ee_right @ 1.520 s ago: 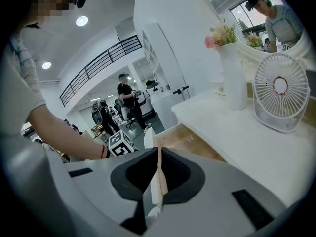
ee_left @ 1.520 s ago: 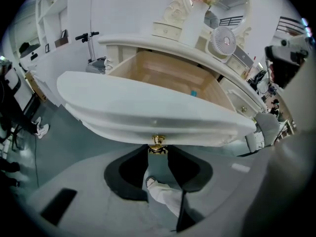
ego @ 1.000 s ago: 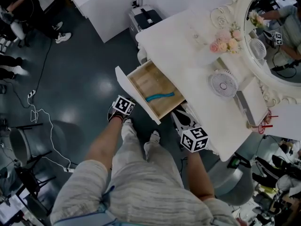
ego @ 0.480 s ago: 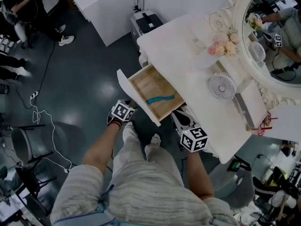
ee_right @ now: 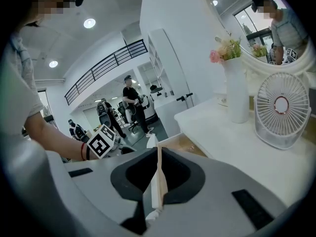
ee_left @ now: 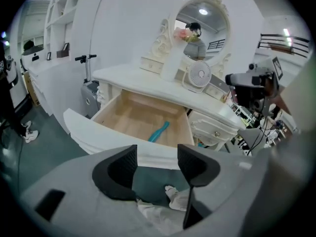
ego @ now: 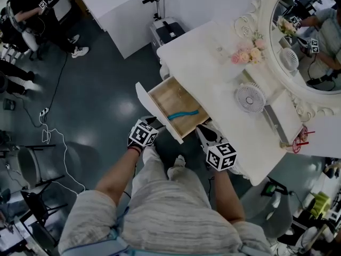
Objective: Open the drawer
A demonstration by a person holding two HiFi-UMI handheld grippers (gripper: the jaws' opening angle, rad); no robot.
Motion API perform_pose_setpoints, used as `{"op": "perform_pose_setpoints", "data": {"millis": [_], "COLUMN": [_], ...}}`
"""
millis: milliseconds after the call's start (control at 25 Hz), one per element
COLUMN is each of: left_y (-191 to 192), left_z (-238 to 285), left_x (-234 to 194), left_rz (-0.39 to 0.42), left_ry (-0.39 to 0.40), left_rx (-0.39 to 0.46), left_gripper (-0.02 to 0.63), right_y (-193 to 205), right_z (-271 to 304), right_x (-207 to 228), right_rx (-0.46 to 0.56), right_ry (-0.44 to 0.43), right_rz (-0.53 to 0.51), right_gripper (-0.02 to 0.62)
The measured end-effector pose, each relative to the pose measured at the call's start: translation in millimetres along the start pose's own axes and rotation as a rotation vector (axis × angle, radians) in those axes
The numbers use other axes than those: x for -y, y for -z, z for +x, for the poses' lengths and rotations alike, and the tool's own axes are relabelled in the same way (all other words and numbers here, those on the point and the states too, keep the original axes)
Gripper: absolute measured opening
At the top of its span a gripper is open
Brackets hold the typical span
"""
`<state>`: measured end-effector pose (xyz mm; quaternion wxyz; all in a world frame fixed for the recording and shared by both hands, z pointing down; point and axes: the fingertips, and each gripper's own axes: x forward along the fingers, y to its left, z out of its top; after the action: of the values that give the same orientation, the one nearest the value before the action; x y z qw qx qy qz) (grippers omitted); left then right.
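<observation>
The white dressing table's drawer (ego: 166, 96) stands pulled out, its pale wood floor (ee_left: 129, 116) bare except for a teal tool (ego: 184, 114) (ee_left: 159, 131). My left gripper (ego: 153, 124) (ee_left: 157, 158) hangs in front of the curved white drawer front (ee_left: 94, 132), apart from it. Its jaws have just been opening and are open, with nothing between them. My right gripper (ego: 201, 131) (ee_right: 158, 177) hovers by the drawer's right front corner, pads together. In the right gripper view the drawer front's end shows in line with the thin slit.
On the table top stand a small white fan (ego: 250, 97) and a vase of pink flowers (ego: 246, 55), below an ornate mirror (ego: 309, 41). The person's legs and feet (ego: 176, 167) are below the drawer. Cables (ego: 50, 137), a chair (ego: 32, 167), a scooter (ego: 159, 1) and onlookers (ego: 24, 9) lie left.
My left gripper has drawn back from the drawer front and risen toward the camera. The drawer stays pulled out and the right gripper has kept still.
</observation>
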<state>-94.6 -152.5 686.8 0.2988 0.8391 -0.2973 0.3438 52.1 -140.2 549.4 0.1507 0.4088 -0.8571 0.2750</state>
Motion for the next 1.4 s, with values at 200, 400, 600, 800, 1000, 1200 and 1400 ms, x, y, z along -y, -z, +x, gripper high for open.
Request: {"op": "perform_pose_setpoints", "data": {"millis": [200,400,600,800,1000,1200,1400], "left_y": [-31,-62,-86,-99,-110,-124,-136], "left_z": [-16,-35,-49,-59,-67,-82,-99], "left_x": [26,55,77,95,111,133,157], "left_rz": [0.009,0.016,0.023,0.034,0.04,0.083,0.135], "left_ry": [0.03,0.065,0.072,0.075,0.087,0.119,0.159], "left_rx": [0.091,0.186,0.267,0.312,0.35,0.418,0.482], "left_gripper": [0.258,0.25,0.181,0.112,0.041,0.014,0.013], "right_y": [-1,-4,-4,-5,-9,-16,-24], "right_z": [-9,-20,-29,-37,-42,-52,-65], "right_x": [-3,-5,-9,-15,-21,-30,-38], "right_rx": [0.01,0.023,0.034,0.041,0.049,0.067,0.088], "right_ry": [-0.001,-0.002,-0.008,-0.016,-0.03,-0.04,-0.037], "right_rz": [-0.005,-0.01,-0.019,-0.027,-0.045,-0.067,-0.072], "right_gripper": [0.011,0.011,0.011,0.011,0.011,0.011,0.011]}}
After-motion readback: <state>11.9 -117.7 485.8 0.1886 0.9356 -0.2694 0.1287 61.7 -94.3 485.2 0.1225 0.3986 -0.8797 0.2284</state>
